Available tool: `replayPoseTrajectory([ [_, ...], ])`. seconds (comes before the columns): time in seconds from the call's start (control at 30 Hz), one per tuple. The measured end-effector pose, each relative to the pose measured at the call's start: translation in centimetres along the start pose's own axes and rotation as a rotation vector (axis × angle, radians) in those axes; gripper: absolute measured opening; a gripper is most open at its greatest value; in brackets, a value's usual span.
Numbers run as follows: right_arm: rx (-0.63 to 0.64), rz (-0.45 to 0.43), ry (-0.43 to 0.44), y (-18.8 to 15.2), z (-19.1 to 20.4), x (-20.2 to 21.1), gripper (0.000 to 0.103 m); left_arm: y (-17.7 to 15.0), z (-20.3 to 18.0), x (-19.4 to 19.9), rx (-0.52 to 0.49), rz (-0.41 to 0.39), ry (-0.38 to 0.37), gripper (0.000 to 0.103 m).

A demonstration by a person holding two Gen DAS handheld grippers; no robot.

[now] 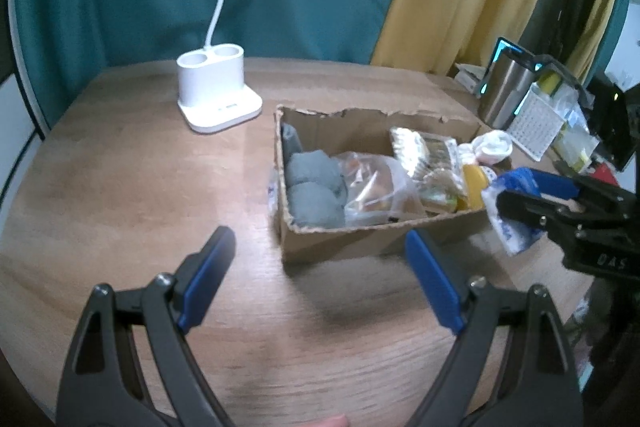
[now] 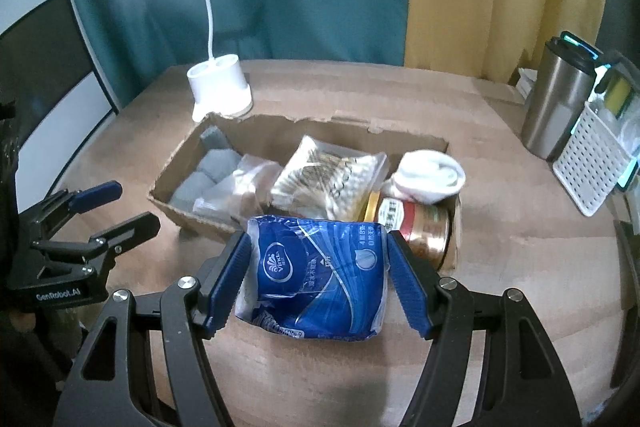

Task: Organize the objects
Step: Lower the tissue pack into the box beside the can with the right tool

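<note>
My right gripper (image 2: 318, 275) is shut on a blue tissue pack (image 2: 320, 275) and holds it over the table just in front of the cardboard box (image 2: 176, 183). The pack also shows in the left wrist view (image 1: 508, 215), at the box's right end. The box (image 1: 340, 247) holds grey rolled socks (image 1: 316, 187), clear plastic bags (image 1: 376, 187), a foil snack pack (image 2: 324, 175), a gold tin (image 2: 416, 227) and a white rolled cloth (image 2: 432, 175). My left gripper (image 1: 320, 275) is open and empty, above the table in front of the box's left end.
A white desk lamp base (image 1: 218, 91) stands behind the box on the wooden table (image 1: 120, 187). A steel tumbler (image 2: 556, 107) and a white perforated basket (image 2: 592, 163) stand at the right. Teal and yellow curtains hang behind.
</note>
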State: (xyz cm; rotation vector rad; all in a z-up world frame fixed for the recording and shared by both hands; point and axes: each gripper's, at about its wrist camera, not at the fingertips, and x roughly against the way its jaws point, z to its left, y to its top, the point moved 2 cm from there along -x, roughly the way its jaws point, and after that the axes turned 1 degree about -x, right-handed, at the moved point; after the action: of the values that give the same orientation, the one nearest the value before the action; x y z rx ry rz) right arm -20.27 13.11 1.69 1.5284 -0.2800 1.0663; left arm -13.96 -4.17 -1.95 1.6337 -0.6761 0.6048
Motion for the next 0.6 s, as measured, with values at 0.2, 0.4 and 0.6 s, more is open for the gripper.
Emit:
replayPoseTrajectory([
  [0.2,0.018,-0.005,0.008,1.1,0.3,-0.7,0.072,0.6,0.2,-0.4,0.0,-0.01,-0.003,0.088],
  [0.4,0.014,-0.001,0.006,2.1,0.3,-1.7,0.072,1.2,0.7,-1.1,0.003,-0.002,0.005,0.088],
  [0.6,0.009,0.007,0.009,3.0,0.2,-3.0,0.072,1.7,1.2,-1.6,0.01,-0.001,0.003,0.088],
])
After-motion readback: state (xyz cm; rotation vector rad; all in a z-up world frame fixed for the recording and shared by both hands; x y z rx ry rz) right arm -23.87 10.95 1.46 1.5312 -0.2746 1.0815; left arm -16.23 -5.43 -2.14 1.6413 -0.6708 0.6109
